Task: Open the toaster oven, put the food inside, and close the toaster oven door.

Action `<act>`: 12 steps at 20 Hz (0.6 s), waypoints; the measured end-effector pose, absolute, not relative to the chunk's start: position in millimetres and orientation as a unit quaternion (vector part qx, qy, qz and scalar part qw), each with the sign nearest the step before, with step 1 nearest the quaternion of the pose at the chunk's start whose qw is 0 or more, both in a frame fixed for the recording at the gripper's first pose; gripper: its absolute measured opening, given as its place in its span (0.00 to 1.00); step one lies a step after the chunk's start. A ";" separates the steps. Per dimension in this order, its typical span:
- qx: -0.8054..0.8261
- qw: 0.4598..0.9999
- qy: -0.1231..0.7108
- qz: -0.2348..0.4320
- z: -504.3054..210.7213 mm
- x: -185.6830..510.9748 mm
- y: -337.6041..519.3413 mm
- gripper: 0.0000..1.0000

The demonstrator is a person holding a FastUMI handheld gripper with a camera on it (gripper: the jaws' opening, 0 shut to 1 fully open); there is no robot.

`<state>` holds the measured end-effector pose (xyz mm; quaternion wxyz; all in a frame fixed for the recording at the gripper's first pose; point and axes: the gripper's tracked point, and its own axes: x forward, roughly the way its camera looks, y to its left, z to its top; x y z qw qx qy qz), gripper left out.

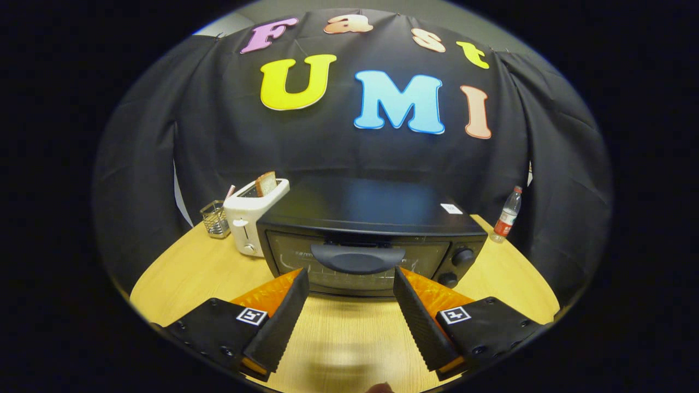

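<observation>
A white toaster (252, 218) stands on the wooden table (180, 267) with a slice of bread (266, 183) upright in its slot. Just beside it sits a small wire basket (215, 219) holding a pink straw (230, 191). Well apart, a plastic bottle (508, 214) with a red label stands near the black cloth wall (164, 142).

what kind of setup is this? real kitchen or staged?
Likely a staged booth: a wooden table against black cloth, with a closed toaster oven, a toaster holding bread and a bottle. The open gripper faces the oven door.
</observation>
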<state>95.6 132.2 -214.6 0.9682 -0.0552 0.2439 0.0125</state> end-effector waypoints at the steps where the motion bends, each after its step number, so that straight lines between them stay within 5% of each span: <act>1: -0.055 0.971 0.232 0.014 -202.6 91.3 128.6 0.98; 12: -0.028 0.989 0.141 -0.021 -113.3 45.3 30.5 0.98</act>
